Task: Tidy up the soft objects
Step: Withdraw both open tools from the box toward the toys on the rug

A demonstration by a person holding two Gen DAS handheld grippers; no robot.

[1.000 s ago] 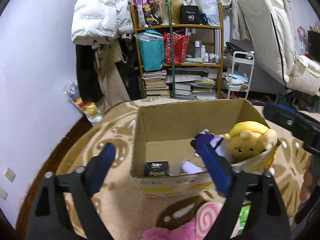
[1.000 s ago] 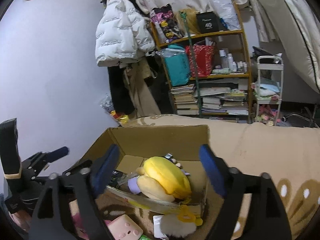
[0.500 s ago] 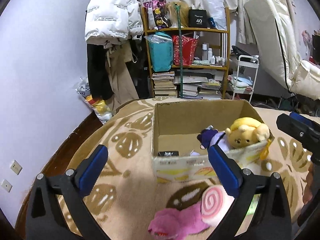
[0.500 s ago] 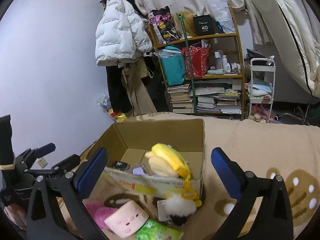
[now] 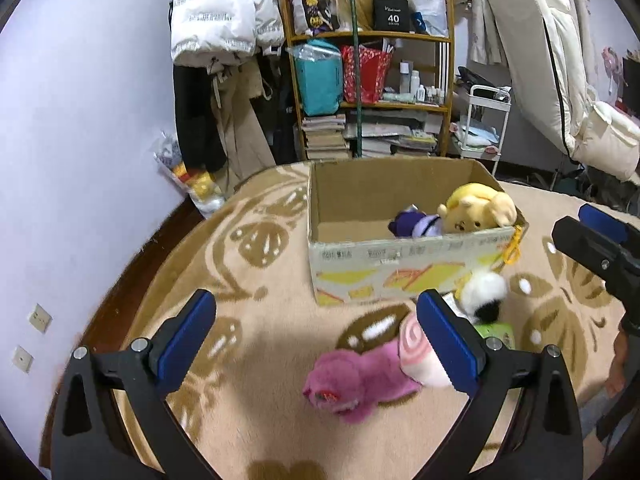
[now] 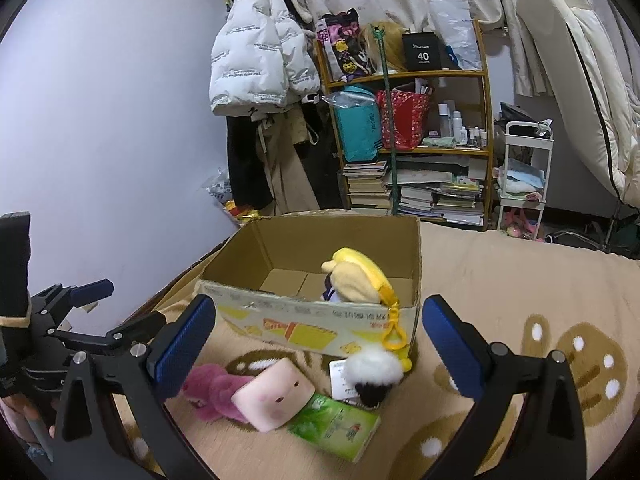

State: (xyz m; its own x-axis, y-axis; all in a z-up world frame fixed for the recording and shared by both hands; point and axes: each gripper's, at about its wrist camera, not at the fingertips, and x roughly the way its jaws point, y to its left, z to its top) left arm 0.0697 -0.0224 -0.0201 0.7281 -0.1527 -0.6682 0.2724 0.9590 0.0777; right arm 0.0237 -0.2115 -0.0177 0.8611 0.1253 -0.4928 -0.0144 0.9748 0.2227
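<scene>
Beige patterned carpet (image 5: 280, 312) fills the left wrist view, where the left gripper (image 5: 316, 344) gapes wide and empty above a magenta plush (image 5: 352, 384) lying before the cardboard box (image 5: 400, 272) holding a yellow bear plush (image 5: 476, 210). From the right wrist, the right gripper (image 6: 318, 346) also spreads wide, empty, over a pink square plush (image 6: 274, 398) and green packet (image 6: 336, 426) near the box's front.

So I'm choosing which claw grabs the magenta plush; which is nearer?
Left. The left claw hovers open just above the magenta plush; the right claw is farther right.
</scene>
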